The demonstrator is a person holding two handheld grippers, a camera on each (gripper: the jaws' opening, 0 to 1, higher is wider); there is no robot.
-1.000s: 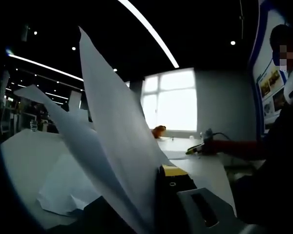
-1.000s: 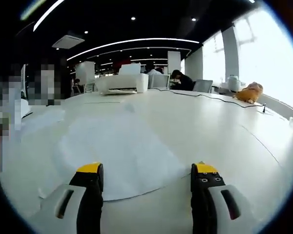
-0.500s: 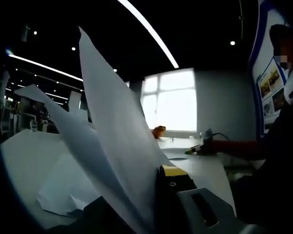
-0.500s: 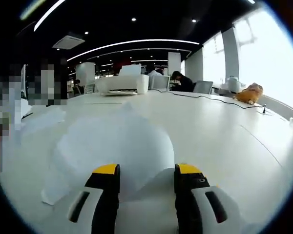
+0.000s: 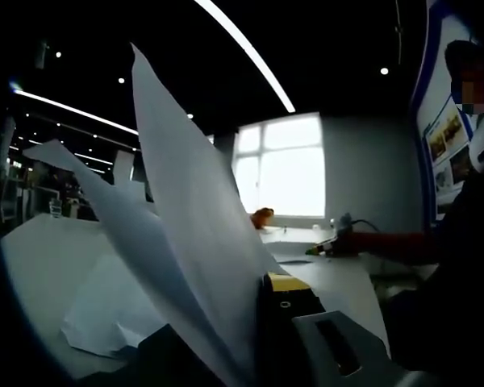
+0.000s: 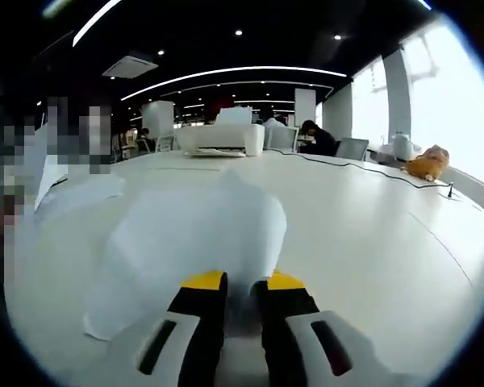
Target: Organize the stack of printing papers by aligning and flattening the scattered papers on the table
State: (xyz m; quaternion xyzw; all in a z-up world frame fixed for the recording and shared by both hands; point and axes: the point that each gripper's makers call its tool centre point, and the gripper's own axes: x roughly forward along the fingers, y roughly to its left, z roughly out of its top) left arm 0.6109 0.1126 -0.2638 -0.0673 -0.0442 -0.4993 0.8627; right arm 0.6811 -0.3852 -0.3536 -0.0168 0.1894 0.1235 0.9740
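In the left gripper view, several white paper sheets [image 5: 185, 218] stand upright, pinched in my left gripper [image 5: 256, 289]. Its yellow-tipped right fingertip [image 5: 289, 282] shows; the paper hides the other. A loose sheet [image 5: 105, 310] lies flat on the white table [image 5: 40, 250]. My right gripper [image 5: 326, 246] appears far right, low over the table. In the right gripper view, my right gripper [image 6: 240, 282] is shut on the near edge of a white sheet [image 6: 194, 234], which bulges upward off the table [image 6: 363, 234]. More paper [image 6: 77, 193] lies at the left.
A person's red sleeve [image 5: 391, 246] reaches in from the right. A white printer [image 6: 222, 137] stands at the table's far end, with a seated person [image 6: 316, 137] behind. An orange plush toy [image 6: 430, 163] and a black cable [image 6: 347, 165] lie at the far right.
My right gripper's jaws went from wide apart to nearly together on the sheet's edge, and the sheet buckled up into a hump. The left gripper and its papers have not moved.
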